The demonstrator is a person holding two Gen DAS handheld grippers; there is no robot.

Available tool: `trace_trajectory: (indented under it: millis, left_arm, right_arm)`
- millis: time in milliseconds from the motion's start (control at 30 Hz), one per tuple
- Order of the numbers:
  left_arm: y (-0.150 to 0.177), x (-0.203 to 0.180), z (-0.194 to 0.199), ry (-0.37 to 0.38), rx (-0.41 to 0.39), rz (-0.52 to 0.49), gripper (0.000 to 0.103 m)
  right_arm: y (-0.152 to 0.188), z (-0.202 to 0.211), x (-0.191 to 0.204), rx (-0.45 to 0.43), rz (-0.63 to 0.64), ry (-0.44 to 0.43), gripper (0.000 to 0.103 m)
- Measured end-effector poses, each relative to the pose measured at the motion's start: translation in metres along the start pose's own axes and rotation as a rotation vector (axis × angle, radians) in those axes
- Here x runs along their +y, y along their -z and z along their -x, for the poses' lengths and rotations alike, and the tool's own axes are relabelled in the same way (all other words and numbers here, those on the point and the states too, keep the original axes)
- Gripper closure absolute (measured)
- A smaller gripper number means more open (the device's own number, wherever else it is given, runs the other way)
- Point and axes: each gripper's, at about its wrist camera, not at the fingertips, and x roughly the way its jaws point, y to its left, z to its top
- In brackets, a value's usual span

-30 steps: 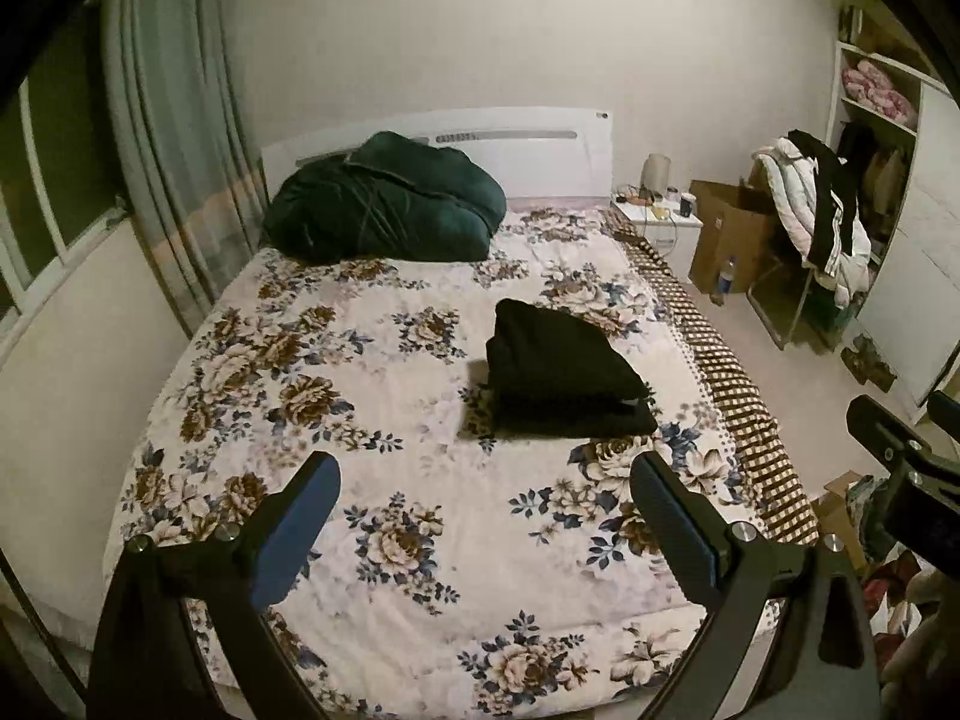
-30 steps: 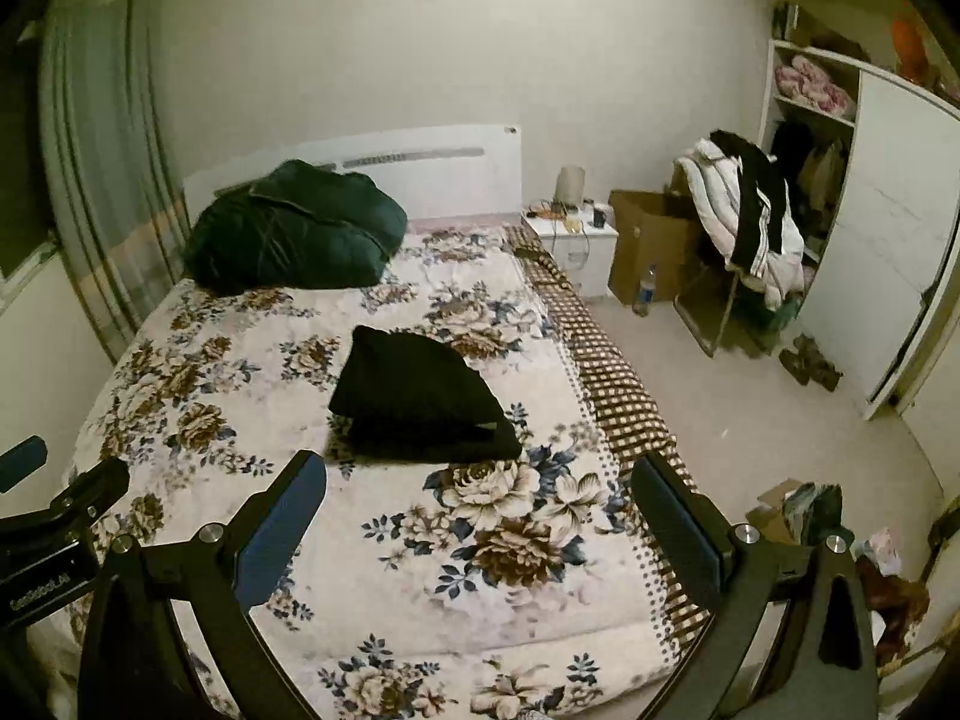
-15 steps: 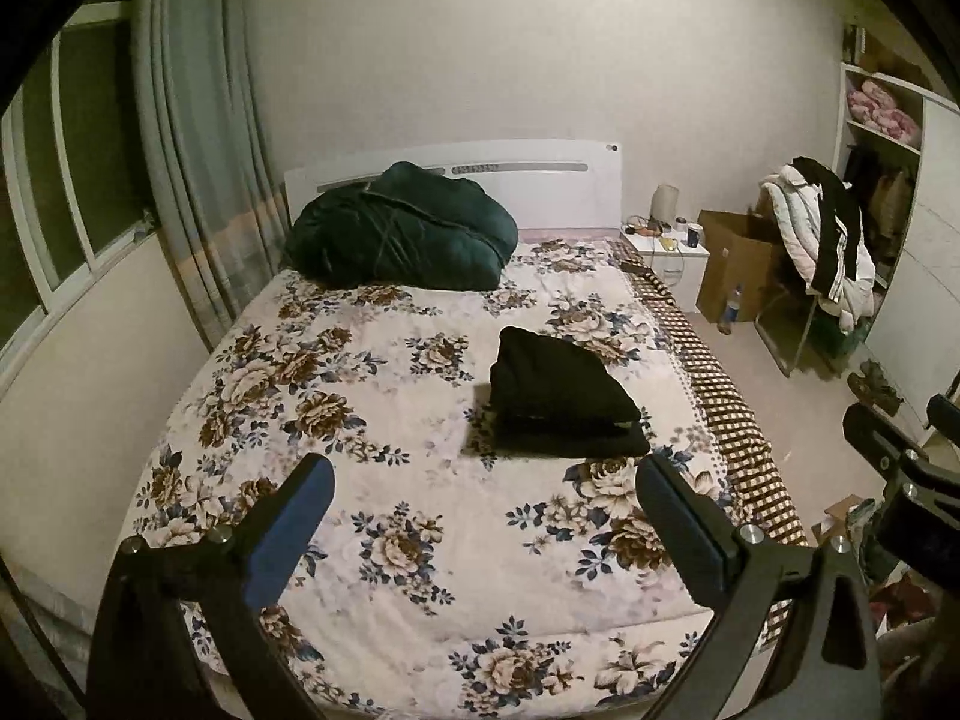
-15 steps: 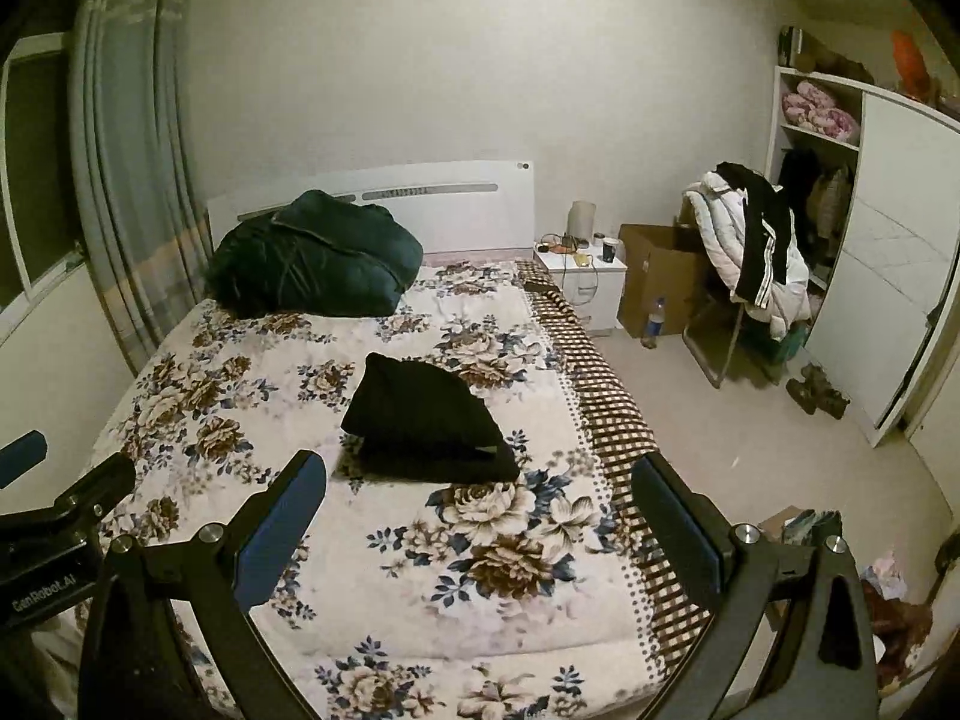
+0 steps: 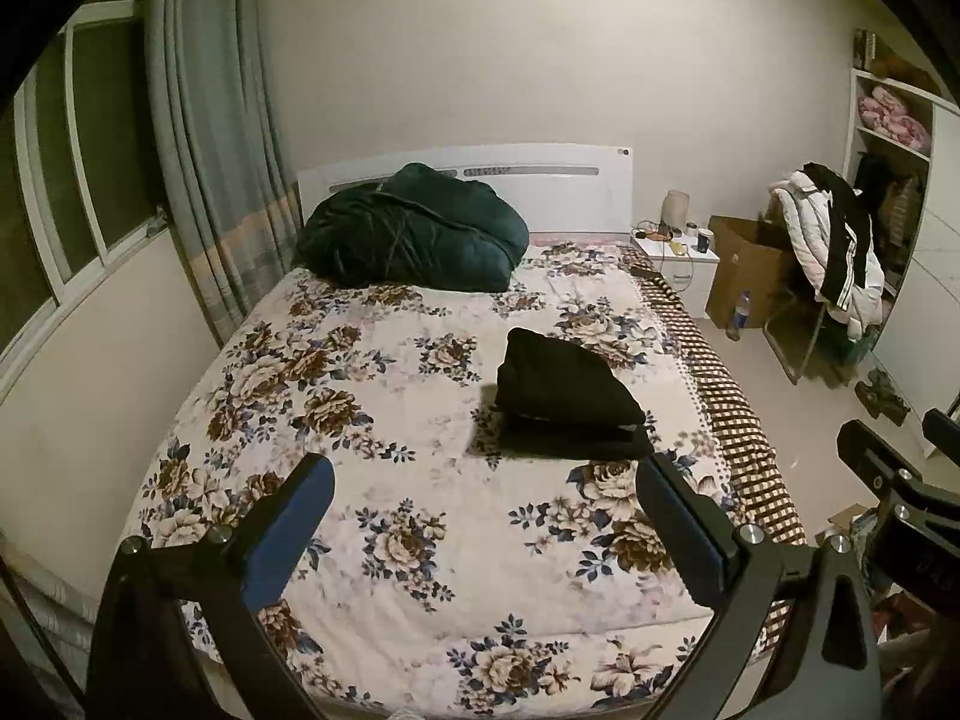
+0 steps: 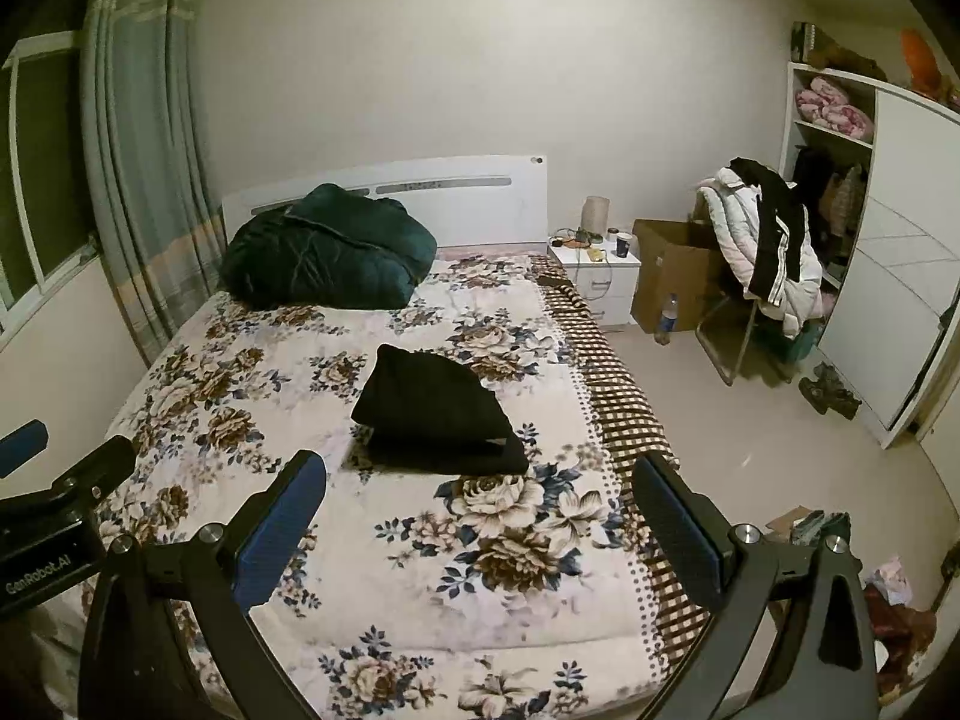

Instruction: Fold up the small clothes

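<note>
Black garment (image 5: 567, 402) lies folded mid-bed on floral bedspread (image 5: 384, 432), right of centre. Your left gripper (image 5: 483, 534) and right gripper (image 6: 480, 531): fingers spread wide, nothing held, both well short of cloth. Fold judged complete. Next: fetch another piece, or end.

Only one text can be read. In the right wrist view, the words "GenRobot.AI" stand in pale letters on the black body of the left gripper (image 6: 24, 444), at the lower left edge of the picture. The bottle (image 6: 665, 315) on the floor beside the cardboard box (image 6: 672, 267) has a label, but it is too small to read. The bed headboard (image 6: 480, 204) carries a small round mark near its corner, and this mark is also not readable.
</note>
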Motion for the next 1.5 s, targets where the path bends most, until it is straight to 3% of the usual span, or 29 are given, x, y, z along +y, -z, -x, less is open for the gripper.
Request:
trace_trajectory:
  millis: [1500]
  left_arm:
    - [0.002, -0.002, 0.004, 0.007, 0.006, 0.001, 0.000]
  right_arm:
    - [0.011, 0.002, 0.012, 0.007, -0.009, -0.009, 0.000]
